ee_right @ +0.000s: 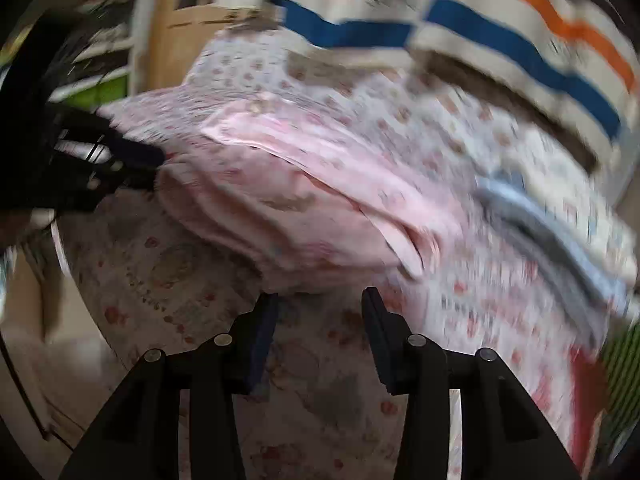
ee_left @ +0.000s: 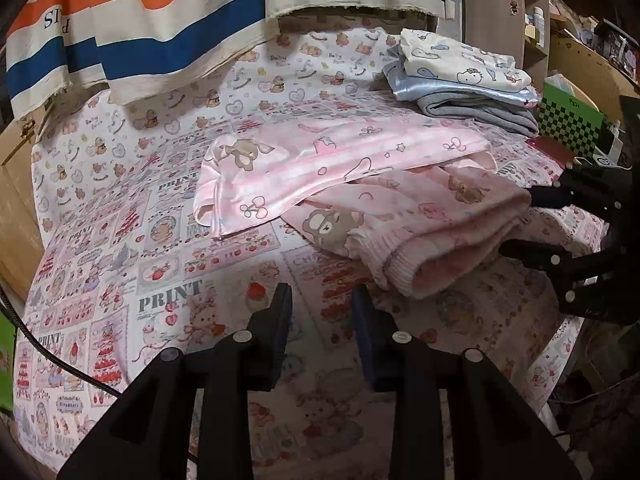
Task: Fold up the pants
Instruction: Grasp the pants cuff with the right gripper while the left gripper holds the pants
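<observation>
Fuzzy pink pants (ee_left: 424, 220) with bear prints lie folded on the printed tablecloth (ee_left: 132, 240), ribbed cuff toward me. A glossy pink striped garment (ee_left: 320, 160) lies partly over them. My left gripper (ee_left: 322, 306) hovers open over bare cloth just short of the cuff, with nothing between its fingers. At the right of the left wrist view, my right gripper (ee_left: 530, 226) stands open beside the pants' folded end. The right wrist view is blurred: the right gripper (ee_right: 320, 304) is open just short of the pants (ee_right: 304, 216), and the left gripper (ee_right: 140, 166) sits at their left end.
A stack of folded clothes (ee_left: 460, 76) sits at the table's back right, next to a green checkered board (ee_left: 568, 124). A striped cloth marked PARIS (ee_left: 160, 16) hangs over the far edge. Shelves (ee_left: 580, 40) stand at the right, and a cable (ee_left: 48, 356) runs at the left.
</observation>
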A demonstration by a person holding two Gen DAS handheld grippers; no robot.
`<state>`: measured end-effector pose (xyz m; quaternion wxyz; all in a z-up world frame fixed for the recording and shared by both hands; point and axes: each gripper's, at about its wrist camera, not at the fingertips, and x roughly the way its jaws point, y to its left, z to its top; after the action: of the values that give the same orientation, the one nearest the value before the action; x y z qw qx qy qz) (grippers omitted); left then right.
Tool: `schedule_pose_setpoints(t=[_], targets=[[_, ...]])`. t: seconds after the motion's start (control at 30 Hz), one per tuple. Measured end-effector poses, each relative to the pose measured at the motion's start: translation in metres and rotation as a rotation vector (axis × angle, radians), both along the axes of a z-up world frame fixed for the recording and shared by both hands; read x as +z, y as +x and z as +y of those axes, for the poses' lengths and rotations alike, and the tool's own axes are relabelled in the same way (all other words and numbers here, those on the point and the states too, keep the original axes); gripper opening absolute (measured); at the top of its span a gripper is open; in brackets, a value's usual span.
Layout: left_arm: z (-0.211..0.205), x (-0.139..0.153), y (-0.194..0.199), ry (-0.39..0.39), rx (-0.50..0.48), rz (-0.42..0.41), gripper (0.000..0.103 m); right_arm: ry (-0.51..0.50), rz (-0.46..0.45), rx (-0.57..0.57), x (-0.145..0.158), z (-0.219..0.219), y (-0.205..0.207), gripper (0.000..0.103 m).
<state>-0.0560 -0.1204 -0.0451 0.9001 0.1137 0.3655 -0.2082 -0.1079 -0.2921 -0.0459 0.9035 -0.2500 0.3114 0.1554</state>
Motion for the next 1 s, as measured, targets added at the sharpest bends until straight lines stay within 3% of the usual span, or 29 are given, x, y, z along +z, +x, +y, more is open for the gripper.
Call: schedule_pose_setpoints(t=[0.33, 0.6, 0.67, 0.73, 0.8, 0.97, 1.0], targets=[[0.002, 0.002, -0.001, -0.003, 0.008, 0.002, 0.031, -0.243, -0.119, 0.181, -0.002, 0.029, -0.006, 0.045], [0.005, 0.006, -0.001, -0.014, 0.011, 0.000, 0.035, -0.330, -0.130, 0.233, -0.001, 0.027, -0.019, 0.045], [0.004, 0.006, -0.002, -0.018, 0.008, 0.002, 0.035, -0.375, -0.144, 0.252, -0.007, 0.030, -0.026, 0.051], [0.004, 0.007, -0.004, -0.020, 0.007, 0.000, 0.035, -0.411, -0.158, 0.267, -0.012, 0.032, -0.032, 0.064], [0.004, 0.007, -0.004, -0.022, 0.009, 0.002, 0.035, -0.441, -0.186, 0.264, -0.014, 0.035, -0.035, 0.067], [0.003, 0.007, -0.004, -0.021, 0.016, 0.010, 0.036, -0.485, -0.195, 0.284, -0.017, 0.042, -0.029, 0.066], [0.004, 0.006, -0.004, -0.021, 0.018, 0.012, 0.036, -0.486, -0.176, 0.294, -0.017, 0.044, -0.026, 0.058]])
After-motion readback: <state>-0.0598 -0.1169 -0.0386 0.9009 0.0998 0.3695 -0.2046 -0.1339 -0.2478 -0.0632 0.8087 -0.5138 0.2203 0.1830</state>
